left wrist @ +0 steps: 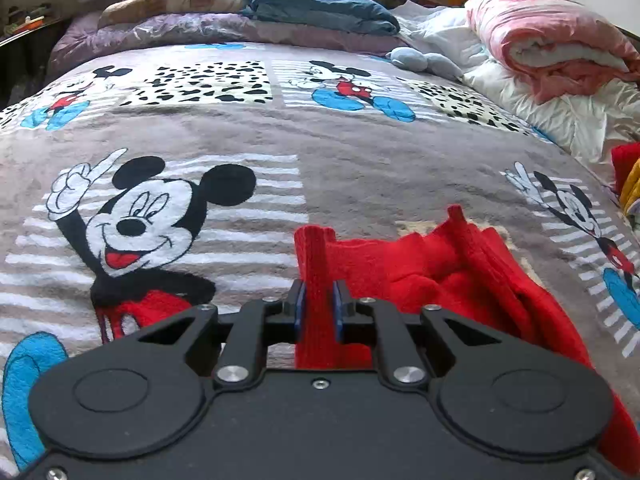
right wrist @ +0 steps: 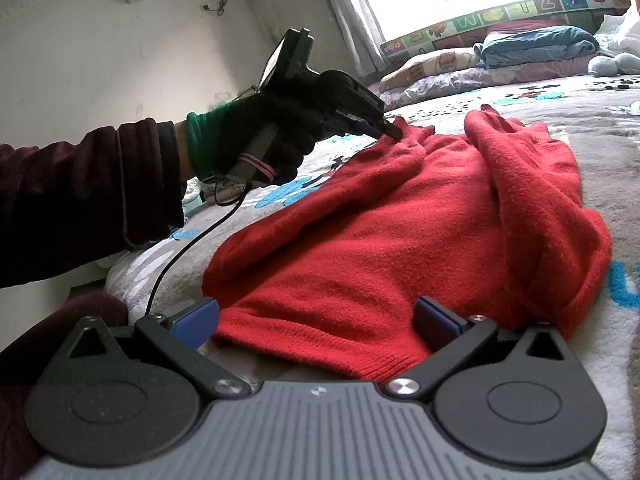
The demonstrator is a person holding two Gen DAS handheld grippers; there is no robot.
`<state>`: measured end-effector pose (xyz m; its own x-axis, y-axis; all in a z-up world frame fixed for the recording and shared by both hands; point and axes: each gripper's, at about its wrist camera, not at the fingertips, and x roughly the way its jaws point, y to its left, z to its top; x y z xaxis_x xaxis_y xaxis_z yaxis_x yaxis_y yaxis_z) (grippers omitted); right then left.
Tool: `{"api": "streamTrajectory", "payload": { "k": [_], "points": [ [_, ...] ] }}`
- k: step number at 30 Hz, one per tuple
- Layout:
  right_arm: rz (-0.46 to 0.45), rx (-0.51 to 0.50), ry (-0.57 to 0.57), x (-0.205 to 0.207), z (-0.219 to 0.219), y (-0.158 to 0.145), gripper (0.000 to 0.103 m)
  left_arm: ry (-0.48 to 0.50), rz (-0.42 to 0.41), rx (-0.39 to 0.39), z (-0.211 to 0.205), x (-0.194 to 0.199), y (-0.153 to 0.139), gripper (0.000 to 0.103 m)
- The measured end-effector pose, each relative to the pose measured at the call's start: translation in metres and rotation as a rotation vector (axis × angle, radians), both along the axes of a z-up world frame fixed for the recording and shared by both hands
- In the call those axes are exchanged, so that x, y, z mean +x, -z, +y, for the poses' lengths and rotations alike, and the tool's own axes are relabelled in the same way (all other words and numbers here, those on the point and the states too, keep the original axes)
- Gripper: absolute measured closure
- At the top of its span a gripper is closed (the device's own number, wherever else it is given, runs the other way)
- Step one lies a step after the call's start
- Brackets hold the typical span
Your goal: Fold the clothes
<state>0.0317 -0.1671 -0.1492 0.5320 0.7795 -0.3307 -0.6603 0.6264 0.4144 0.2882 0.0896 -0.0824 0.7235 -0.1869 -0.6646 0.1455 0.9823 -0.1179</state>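
Note:
A red knit sweater (right wrist: pixel 400 240) lies crumpled on the Mickey Mouse blanket (left wrist: pixel 320 152). My left gripper (left wrist: pixel 319 308) is shut on a ribbed edge of the sweater (left wrist: pixel 440 264) and holds it slightly raised. In the right wrist view the left gripper (right wrist: pixel 394 130) pinches the sweater's far corner. My right gripper (right wrist: pixel 316 320) is open, its blue pads either side of the sweater's near ribbed hem, which lies between the jaws ungripped.
Folded pink quilt (left wrist: pixel 552 40), white bedding (left wrist: pixel 560 112), blue folded cloth (left wrist: pixel 320 8) and a grey plush toy (left wrist: pixel 424 60) lie at the bed's head. Red and yellow clothes (left wrist: pixel 628 176) sit at the right edge. A cable (right wrist: pixel 192 244) hangs from the left gripper.

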Motion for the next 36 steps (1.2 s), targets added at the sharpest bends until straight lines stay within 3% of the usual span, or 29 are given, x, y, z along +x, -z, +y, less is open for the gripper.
{"api": "streamTrajectory", "payload": {
  "k": [7, 19, 36],
  "points": [
    [0.001, 0.003, 0.0, 0.0, 0.0, 0.0, 0.0, 0.001, -0.073, 0.047, -0.002, -0.015, -0.012, 0.1],
    [-0.001, 0.004, 0.0, 0.0, 0.0, 0.001, 0.0, -0.039, -0.129, -0.028, 0.023, -0.035, -0.042, 0.1],
    [-0.007, 0.003, 0.001, -0.001, 0.0, 0.0, 0.0, -0.157, -0.246, -0.023, 0.093, -0.099, -0.089, 0.1]
  ]
}}
